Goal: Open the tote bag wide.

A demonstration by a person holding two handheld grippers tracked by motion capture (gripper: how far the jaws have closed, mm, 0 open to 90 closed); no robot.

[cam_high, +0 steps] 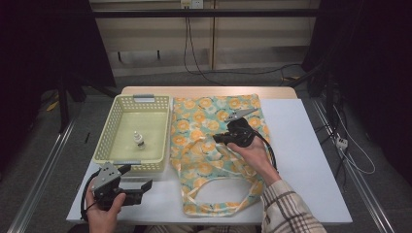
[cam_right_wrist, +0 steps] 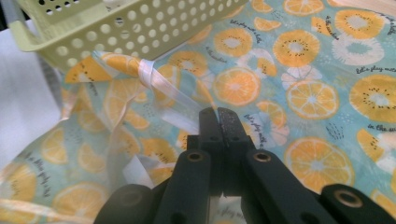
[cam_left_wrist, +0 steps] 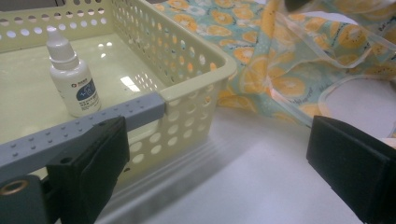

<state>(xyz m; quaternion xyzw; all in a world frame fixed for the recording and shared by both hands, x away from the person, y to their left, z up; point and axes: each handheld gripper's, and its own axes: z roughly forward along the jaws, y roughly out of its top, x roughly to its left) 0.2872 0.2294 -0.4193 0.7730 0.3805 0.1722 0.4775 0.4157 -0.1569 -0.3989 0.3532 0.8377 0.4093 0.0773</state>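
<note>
A tote bag (cam_high: 194, 121) printed with orange slices lies flat on the white table, its handles toward the person. My right gripper (cam_high: 217, 139) is over its middle, pointing left. Its jaws are shut on the bag's pale strap and top layer (cam_right_wrist: 177, 105), which is lifted into a fold. In the right gripper view the tips (cam_right_wrist: 218, 114) meet with no gap. My left gripper (cam_high: 136, 177) rests at the table's near left, by the front corner of a yellow basket (cam_high: 168, 127). Its jaws (cam_left_wrist: 219, 154) stand wide open with nothing between them. A small white dropper bottle (cam_left_wrist: 72, 79) stands upright in the basket.
The basket (cam_left_wrist: 219, 60) touches the bag's left edge (cam_left_wrist: 289, 60). Bare white table (cam_high: 301, 145) lies right of the bag and along the near edge. Cables run over the floor behind and to the right of the table.
</note>
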